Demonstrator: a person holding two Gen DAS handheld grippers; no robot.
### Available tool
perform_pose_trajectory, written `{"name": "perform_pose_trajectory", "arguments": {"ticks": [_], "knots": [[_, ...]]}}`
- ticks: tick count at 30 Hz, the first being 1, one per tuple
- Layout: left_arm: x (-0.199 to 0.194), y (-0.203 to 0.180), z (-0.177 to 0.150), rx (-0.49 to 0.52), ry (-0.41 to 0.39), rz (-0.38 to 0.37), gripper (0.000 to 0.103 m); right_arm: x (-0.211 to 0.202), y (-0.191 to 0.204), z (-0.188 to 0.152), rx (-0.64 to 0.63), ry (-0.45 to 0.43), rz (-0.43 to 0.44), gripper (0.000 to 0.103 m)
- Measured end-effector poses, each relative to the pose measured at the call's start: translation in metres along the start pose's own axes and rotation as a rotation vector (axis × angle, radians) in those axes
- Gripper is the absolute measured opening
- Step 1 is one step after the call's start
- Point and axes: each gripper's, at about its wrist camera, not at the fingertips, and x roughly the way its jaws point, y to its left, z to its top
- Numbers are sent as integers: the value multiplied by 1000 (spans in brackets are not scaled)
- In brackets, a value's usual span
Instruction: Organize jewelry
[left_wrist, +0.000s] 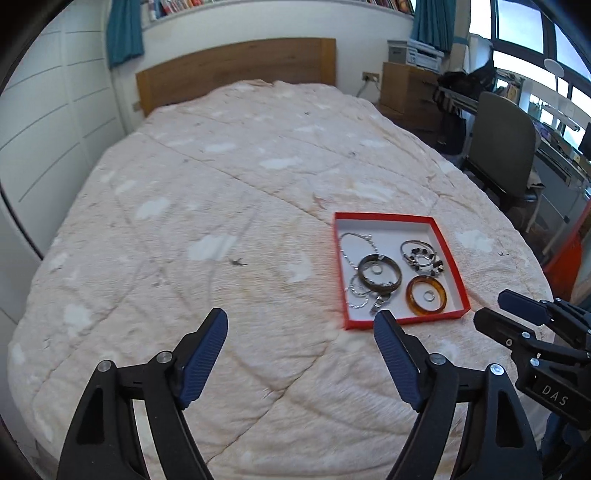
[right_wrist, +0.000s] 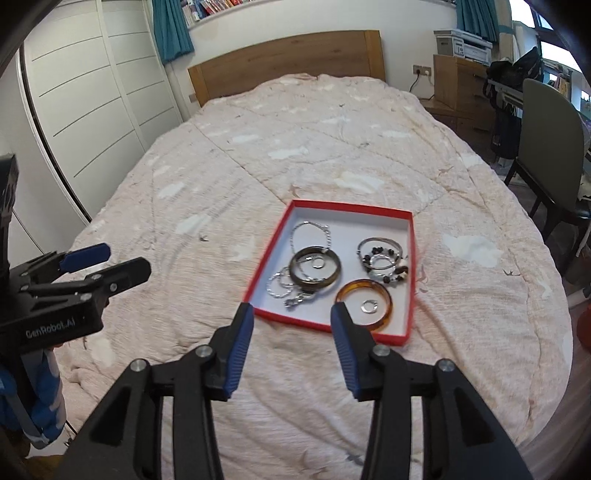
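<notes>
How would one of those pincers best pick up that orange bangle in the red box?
Probably from above with the open right gripper: the amber bangle lies flat, so pinch its band at the near edge, one finger inside the hoop, clear of the small ring inside it.

A pink quilt (left_wrist: 229, 206) is covering the bed, a wooden headboard (left_wrist: 236, 70) is standing at its far end, teal curtains (right_wrist: 171, 29) are hanging above it, and a grey chair (right_wrist: 550, 147) is sitting beside the quilt's right edge.

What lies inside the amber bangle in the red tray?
Inside the amber bangle lies one small silver ring on the white floor of the tray. The right tool's finger covers the bangle's near-left edge.
</notes>
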Motion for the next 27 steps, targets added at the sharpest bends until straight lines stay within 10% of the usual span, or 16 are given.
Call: {"name": "perform_pose_trajectory", "arguments": {"ticks": [27], "knots": [[-96, 46, -64, -64, -139, 136, 95, -59, 62, -42, -15, -81, -58, 61]]}}
